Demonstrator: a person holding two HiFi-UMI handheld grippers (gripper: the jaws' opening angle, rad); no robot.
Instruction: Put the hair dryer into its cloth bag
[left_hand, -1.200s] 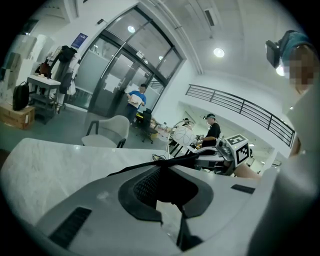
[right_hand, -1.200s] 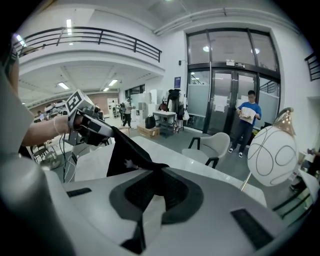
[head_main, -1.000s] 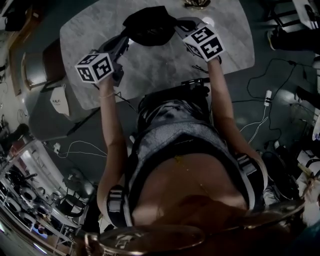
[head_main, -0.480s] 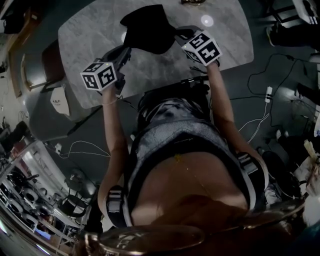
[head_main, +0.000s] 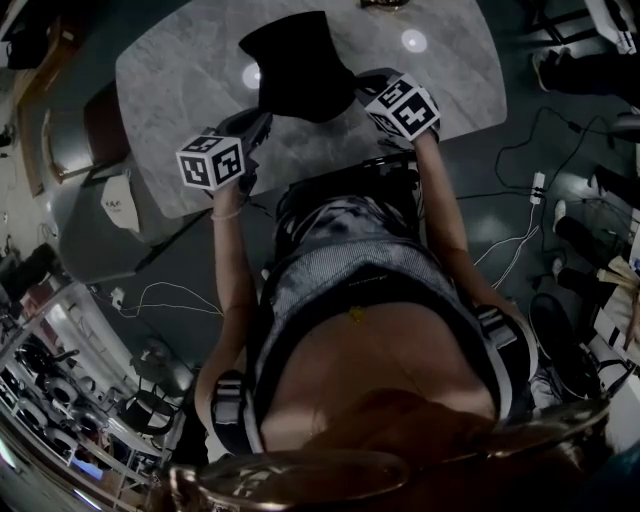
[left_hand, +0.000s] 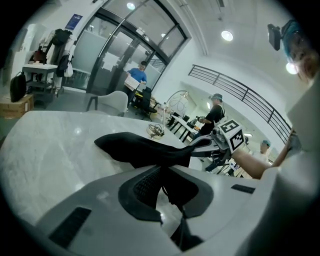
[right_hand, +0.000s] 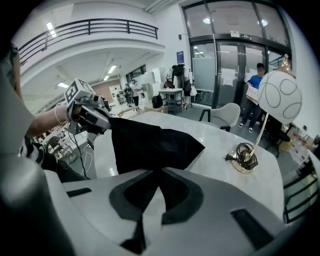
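Both grippers clenched on the same thing: the black cloth bag (head_main: 296, 62), floppy fabric, strung between them over the grey marble-look table with rounded corners (head_main: 170, 85). Left gripper (left_hand: 162, 170) has its jaws together with a fold of the black fabric pinched at the tips. Right gripper (right_hand: 159, 173) is the same, jaws tight on the bag's other near corner. In the head view the bag fans out away from the person, narrow at the far end and wider at the edge held by the two grippers. The far end sits low over the tabletop; can't tell if it's touching. Contents: unknown. The fabric is opaque, no view looks into the mouth, and no view shows whether the hair dryer is inside (the bag shows some bulk rather than lying flat, but that settles nothing). Elsewhere on the table, well apart from the bag, is a desk lamp with a white ball shade (right_hand: 280, 96), its round brass base (right_hand: 243, 162) carrying a coiled dark cable. Second container in the background: a pale box (left_hand: 132, 80) carried by a person in a blue top by the glass doors; its contents aren't visible either.
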